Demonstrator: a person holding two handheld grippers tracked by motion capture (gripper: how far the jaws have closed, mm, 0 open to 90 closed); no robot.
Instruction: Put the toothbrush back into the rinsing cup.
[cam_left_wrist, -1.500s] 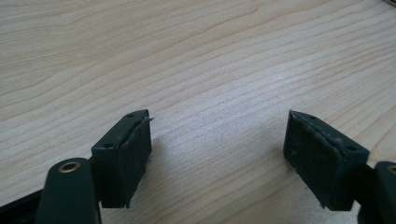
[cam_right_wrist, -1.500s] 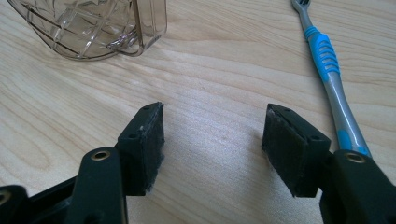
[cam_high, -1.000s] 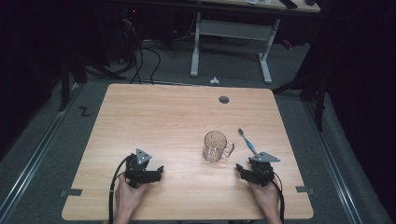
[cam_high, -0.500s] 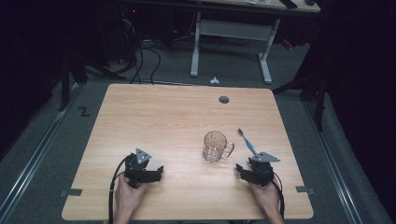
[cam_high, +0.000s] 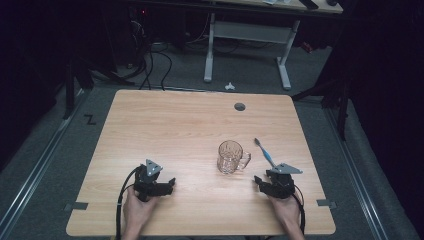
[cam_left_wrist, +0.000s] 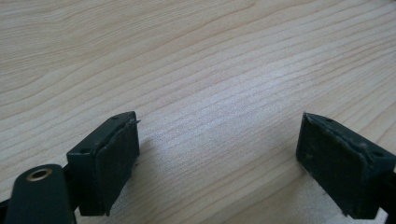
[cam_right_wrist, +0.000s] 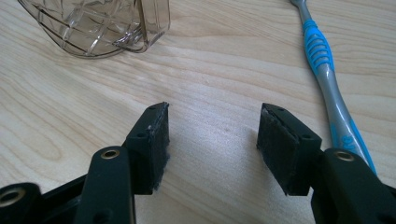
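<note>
High view: left gripper (cam_high: 171, 183) and right gripper (cam_high: 257, 180) both agape, empty, low on worktop (cam_high: 165, 125); mug (cam_high: 230, 157) beside toothbrush (cam_high: 265, 152).

A clear cut-glass mug (cam_high: 230, 156) is standing upright right of centre in the high view, its handle pointing right. Just right of it a blue-and-grey toothbrush (cam_high: 264, 152) is lying flat on the wood (head toward the upper left), apart from the mug.

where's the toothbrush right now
In the high view the toothbrush lies flat on the table, right of the glass mug and just beyond the right tongs, touching neither.
</note>
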